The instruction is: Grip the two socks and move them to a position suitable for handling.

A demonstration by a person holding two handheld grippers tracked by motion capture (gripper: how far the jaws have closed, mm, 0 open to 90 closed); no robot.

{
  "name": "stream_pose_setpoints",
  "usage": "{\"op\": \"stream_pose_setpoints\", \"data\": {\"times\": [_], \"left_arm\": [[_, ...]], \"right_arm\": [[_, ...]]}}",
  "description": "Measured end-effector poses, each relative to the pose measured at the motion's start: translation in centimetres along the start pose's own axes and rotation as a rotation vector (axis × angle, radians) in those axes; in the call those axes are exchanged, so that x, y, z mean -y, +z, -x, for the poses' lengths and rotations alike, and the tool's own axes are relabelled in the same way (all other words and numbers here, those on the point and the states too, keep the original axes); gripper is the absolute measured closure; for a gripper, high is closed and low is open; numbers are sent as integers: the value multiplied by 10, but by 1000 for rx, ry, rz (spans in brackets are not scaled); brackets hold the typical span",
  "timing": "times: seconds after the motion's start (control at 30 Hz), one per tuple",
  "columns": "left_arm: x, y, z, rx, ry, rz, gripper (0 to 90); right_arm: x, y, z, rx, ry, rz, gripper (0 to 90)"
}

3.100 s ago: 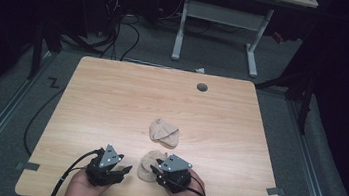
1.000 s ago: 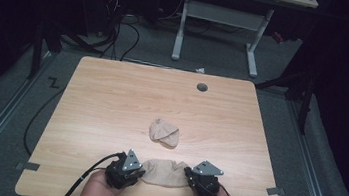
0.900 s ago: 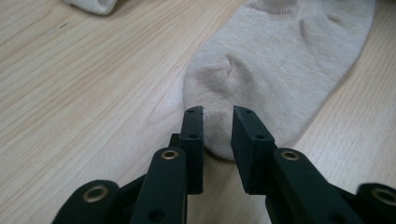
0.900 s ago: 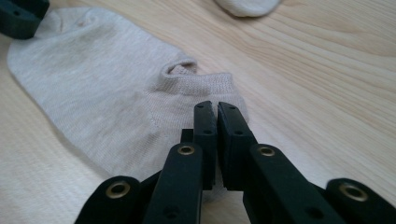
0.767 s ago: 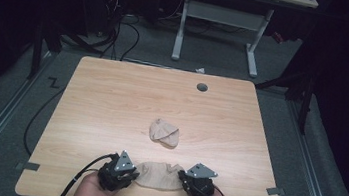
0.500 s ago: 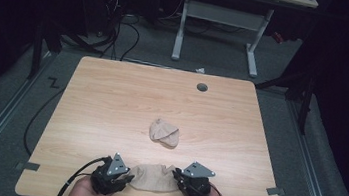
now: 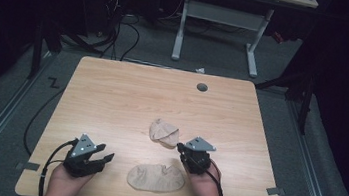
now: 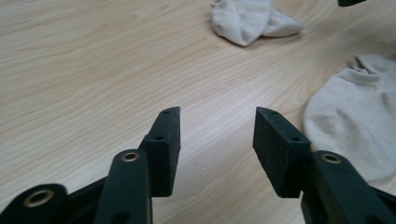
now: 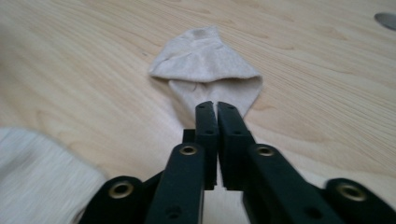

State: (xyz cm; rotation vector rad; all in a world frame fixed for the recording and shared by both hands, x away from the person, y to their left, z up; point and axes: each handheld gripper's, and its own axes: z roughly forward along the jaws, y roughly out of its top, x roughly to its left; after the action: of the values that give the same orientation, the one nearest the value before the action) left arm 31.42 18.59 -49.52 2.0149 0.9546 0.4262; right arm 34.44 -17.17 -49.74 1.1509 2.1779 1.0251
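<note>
Near the bench's (image 7: 113, 90) front edge: flat beige sock (image 7: 156, 178), between left gripper (image 7: 102, 160), jaws spread and empty, and right gripper (image 7: 181, 148), jaws pressed together on nothing. Just beyond the right gripper's tips, toward mid-bench: folded sock (image 9: 205, 70).

The desk (image 7: 111, 100) is pale wood-grain with a smooth matt finish. Both socks (image 7: 156, 178) (image 7: 164, 131) are soft knit cloth. The tongs (image 8: 217, 140) look matt black plastic.
</note>
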Motion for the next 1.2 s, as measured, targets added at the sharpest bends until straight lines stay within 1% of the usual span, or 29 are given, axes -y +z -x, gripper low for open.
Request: {"op": "stream_pose_setpoints", "data": {"times": [0.03,0.07,0.1,0.13,0.2,0.23,0.3,0.33,0.37,0.4,0.47,0.57,0.6,0.63,0.7,0.73,0.8,0.83,0.9,0.93,1.0,1.03,1.07,1.1,1.13,1.2], "left_arm": [[2,-2,-5,1,-13,4,502],[4,-3,-9,-1,-26,0,502],[7,-3,-15,-7,-52,-1,500],[8,-4,-19,-8,-67,-3,498],[10,-4,-24,-10,-86,-2,496],[10,-4,-25,-10,-92,-3,491],[11,-3,-27,-10,-100,-6,488],[11,-3,-26,-9,-101,-6,488],[11,-3,-26,-9,-96,-8,488],[11,-3,-24,-10,-94,-9,488],[10,-3,-22,-9,-80,-10,488],[9,0,-20,-7,-71,-19,487],[9,1,-18,-5,-66,-27,487],[9,1,-18,-5,-66,-27,487],[8,2,-17,-4,-62,-25,487],[8,2,-16,-4,-61,-26,486],[8,2,-15,-3,-62,-24,486],[8,3,-15,-2,-59,-25,486],[7,5,-15,-1,-55,-31,485],[7,5,-15,-1,-55,-31,484],[7,5,-15,-2,-53,-36,483],[8,5,-15,-4,-54,-36,482],[8,5,-16,-4,-56,-35,482],[8,4,-16,-3,-58,-34,481],[8,3,-16,-6,-55,-33,481],[9,2,-17,-6,-64,-27,481]], "right_arm": [[-7,13,2,4,-19,-15,899],[-7,13,2,4,-19,-15,899],[-10,21,2,-2,-22,-23,899],[-13,31,2,3,-29,-46,899],[-17,43,5,5,-28,-70,899],[-19,53,10,11,-23,-98,899],[-18,62,14,21,-28,-137,899],[-18,62,14,21,-28,-137,899],[-17,63,14,22,-29,-152,899],[-15,62,13,17,-34,-155,899],[-11,56,7,1,-51,-155,898],[-3,44,-8,-25,-99,-155,898],[3,37,-15,-47,-101,-144,897],[3,37,-15,-47,-101,-144,897],[7,32,-20,-79,-86,-135,887],[8,30,-23,-92,-94,-135,875],[6,29,-25,-90,-102,-126,853],[-1,26,-26,-81,-108,-99,813],[-13,26,-28,-85,-106,-76,769],[-13,26,-28,-85,-106,-76,769],[-27,31,-32,-90,-101,-65,699],[-33,36,-34,-88,-108,-63,666],[-39,42,-36,-86,-115,-69,634],[-48,57,-40,-89,-111,-99,594],[-48,57,-40,-89,-111,-99,594],[-53,71,-42,-70,-133,-133,571]]}}
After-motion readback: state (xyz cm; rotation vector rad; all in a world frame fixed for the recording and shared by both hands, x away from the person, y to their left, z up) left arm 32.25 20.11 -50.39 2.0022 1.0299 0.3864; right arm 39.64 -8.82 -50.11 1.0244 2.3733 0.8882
